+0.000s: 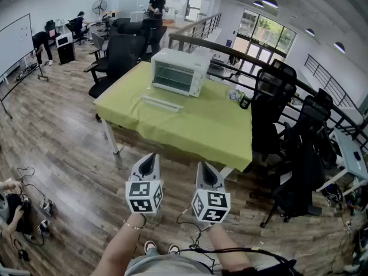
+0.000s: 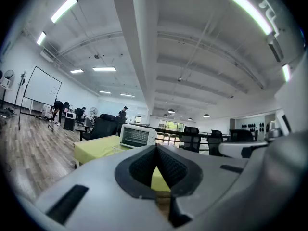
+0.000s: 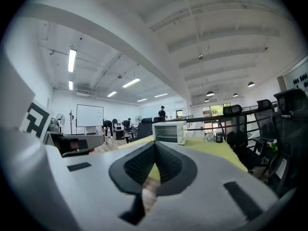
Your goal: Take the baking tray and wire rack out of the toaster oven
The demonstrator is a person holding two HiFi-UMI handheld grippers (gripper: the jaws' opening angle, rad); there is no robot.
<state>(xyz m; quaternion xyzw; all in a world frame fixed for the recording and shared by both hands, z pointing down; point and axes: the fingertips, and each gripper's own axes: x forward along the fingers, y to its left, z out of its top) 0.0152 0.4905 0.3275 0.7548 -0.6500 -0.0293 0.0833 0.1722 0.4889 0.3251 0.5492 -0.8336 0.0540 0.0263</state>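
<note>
1. Two tools to cover, starting with the grey plastic left gripper [image 1: 150, 161]. Its ribbed black pads are clamped together on nothing, and it's held well short of the table.
2. Pale flat strip [image 1: 163, 102] lying on the lime-green tablecloth [image 1: 190, 128], just in front of the oven. Can't tell what it is.
3. Boxy white toaster oven [image 1: 179, 71] at the far side of the table, glass door looks closed. Baking tray and wire rack aren't visible, so presumably they're inside. My guess: the tray is thin, stiff sheet metal, light and slippery, so pinch its front lip. The rack is rigid wire and should be light too. Grab the front bar and pull it level so it doesn't snag.
4. Grey right gripper [image 1: 203, 168] is the same story: clenched and empty.
</note>
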